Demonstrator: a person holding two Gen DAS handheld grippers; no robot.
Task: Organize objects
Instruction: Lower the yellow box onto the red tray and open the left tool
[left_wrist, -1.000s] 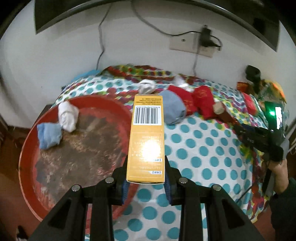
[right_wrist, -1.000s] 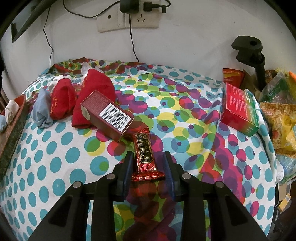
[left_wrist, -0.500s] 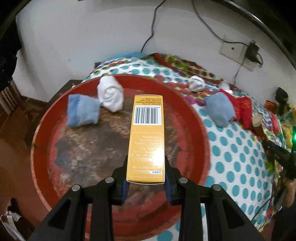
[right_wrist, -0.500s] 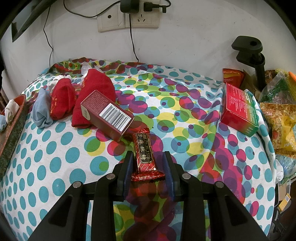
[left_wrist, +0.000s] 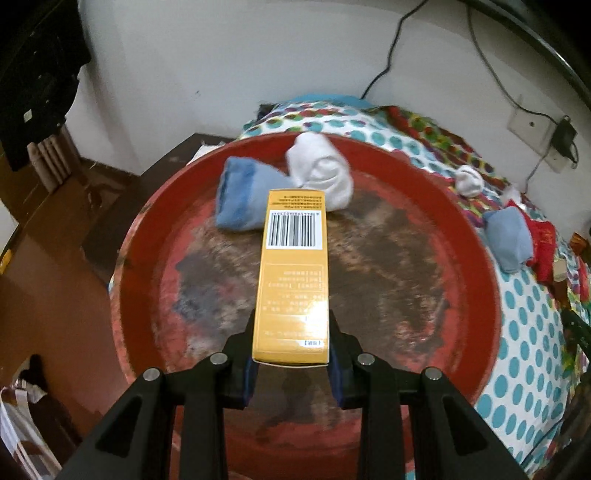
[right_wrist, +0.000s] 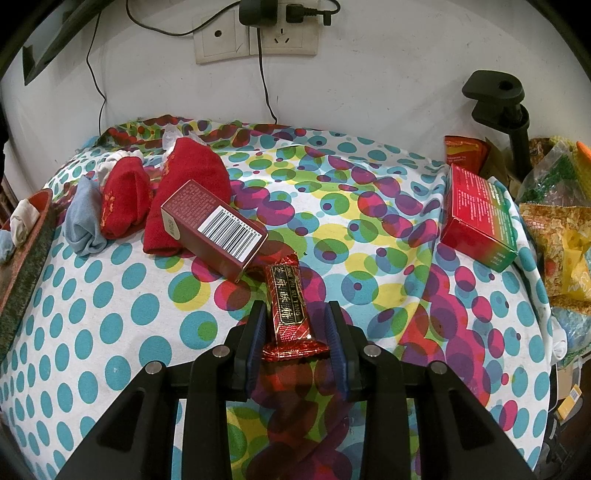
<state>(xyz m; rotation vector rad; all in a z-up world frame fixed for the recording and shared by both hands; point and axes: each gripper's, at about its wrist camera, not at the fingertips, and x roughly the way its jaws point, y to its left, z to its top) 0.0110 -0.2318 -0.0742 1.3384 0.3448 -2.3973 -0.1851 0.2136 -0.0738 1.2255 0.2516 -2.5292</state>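
My left gripper (left_wrist: 291, 325) is shut on a yellow box (left_wrist: 293, 273) with a barcode and holds it above the round red tray (left_wrist: 476, 266). A blue rolled sock (left_wrist: 240, 199) and a white rolled sock (left_wrist: 321, 173) lie at the tray's far side. My right gripper (right_wrist: 295, 317) is shut on a red candy bar (right_wrist: 288, 306) that rests on the dotted cloth (right_wrist: 110, 332). A dark red box (right_wrist: 212, 225) with a barcode lies just beyond the bar, leaning on a red sock (right_wrist: 192, 177).
A second red sock (right_wrist: 123, 195) and a blue sock (right_wrist: 83, 221) lie left of the dark red box. A red-green box (right_wrist: 476, 218) and snack bags (right_wrist: 554, 236) sit at the right edge. A black clamp stand (right_wrist: 506, 107) stands by the wall. The tray's rim (right_wrist: 26, 254) is at far left.
My left gripper has swung left with the yellow box, from over the cloth to above the middle of the red tray. The right gripper has stayed still on the candy bar.
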